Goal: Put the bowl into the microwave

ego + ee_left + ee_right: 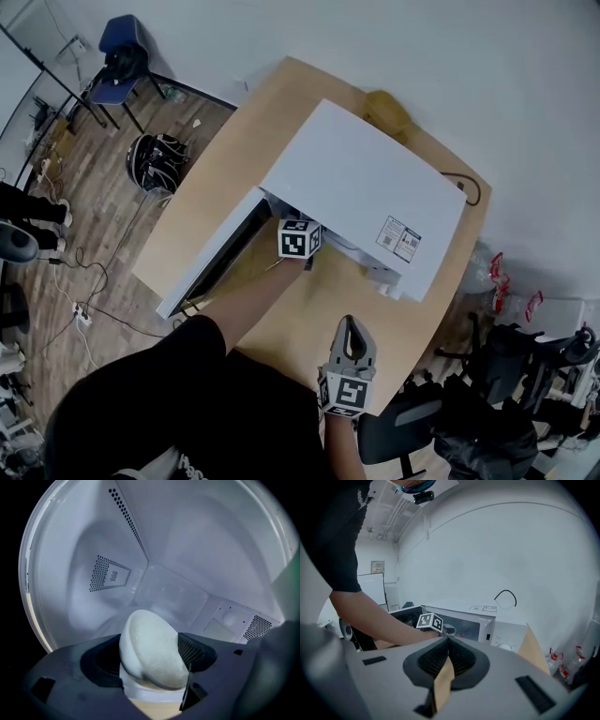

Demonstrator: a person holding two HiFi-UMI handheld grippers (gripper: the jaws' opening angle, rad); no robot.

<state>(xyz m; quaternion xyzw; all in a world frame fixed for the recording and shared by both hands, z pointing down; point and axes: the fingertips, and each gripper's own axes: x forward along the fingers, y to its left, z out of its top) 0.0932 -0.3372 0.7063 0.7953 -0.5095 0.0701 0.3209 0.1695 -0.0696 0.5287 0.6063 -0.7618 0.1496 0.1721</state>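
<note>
A white microwave (361, 187) stands on the wooden table (314, 323) with its door (211, 258) swung open to the left. My left gripper (300, 239) reaches into the cavity; only its marker cube shows in the head view. In the left gripper view a pale, speckled bowl (152, 651) sits tilted between the wide-spread jaws of the left gripper (150, 645), leaning toward the right pad (192, 651), inside the white cavity (154, 573). My right gripper (350, 330) hovers over the table's near edge, in front of the microwave, shut with nothing in it; its tips (447, 641) meet.
A yellow object (386, 112) and a black cable (464, 187) lie behind the microwave. On the floor to the left are a blue chair (122, 47) and a dark round bag (157, 161). A black chair (412, 427) stands at the table's near right.
</note>
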